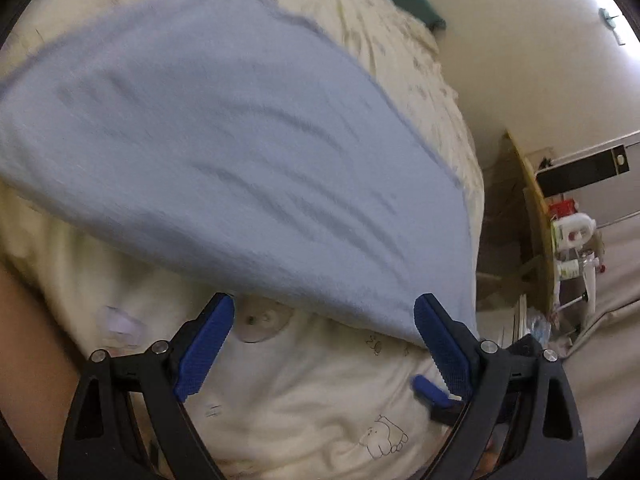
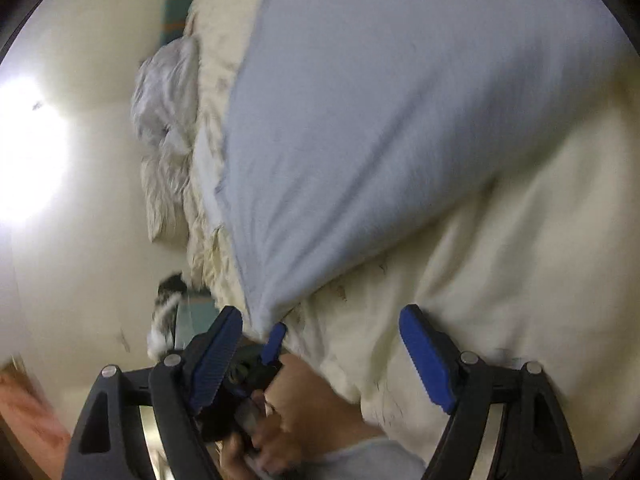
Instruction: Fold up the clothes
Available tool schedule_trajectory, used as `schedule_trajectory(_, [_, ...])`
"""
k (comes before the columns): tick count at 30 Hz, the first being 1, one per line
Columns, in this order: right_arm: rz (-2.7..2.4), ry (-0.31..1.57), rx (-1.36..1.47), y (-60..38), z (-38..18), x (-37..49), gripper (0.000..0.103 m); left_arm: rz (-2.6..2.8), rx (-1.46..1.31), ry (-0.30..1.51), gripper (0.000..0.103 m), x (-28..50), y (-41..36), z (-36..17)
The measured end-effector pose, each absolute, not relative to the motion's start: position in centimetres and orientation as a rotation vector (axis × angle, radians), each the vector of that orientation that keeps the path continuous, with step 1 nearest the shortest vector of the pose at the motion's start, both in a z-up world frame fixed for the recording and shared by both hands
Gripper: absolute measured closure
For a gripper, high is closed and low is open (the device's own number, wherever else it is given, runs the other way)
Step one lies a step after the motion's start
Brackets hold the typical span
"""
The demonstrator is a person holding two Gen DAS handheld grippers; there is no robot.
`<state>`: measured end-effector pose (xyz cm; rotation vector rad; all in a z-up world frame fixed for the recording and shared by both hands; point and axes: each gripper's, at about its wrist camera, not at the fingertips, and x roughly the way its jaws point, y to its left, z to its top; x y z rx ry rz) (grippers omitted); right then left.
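While both tongs, left (image 1: 324,344) and right (image 2: 322,352), gape empty, the cloth (image 1: 224,148) (soft, limp) wants corner holds.

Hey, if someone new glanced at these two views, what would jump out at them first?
A big light blue cloth spread across a cream bedcover fills both views. Each gripper's blue-padded jaws stand wide open near the cloth's edge, the left gripper and the right gripper, gripping nothing. A cluttered wooden shelf stands beside the bed.
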<state>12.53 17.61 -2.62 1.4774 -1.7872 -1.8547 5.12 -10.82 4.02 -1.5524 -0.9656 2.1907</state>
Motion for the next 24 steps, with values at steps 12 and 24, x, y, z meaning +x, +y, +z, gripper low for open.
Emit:
schedule_trajectory(12, [-2.354,-2.036,1.030,28.3,-3.3,12.7,0.023,2.559,-1.428,-1.285,0.012,4.7,-18.3,3.3])
schedule_trajectory(24, [-2.561,-2.092,0.994,37.7,-3.7,13.6,0.054,2.635,-1.379,-1.553,0.028,5.4,-24.9,2.5])
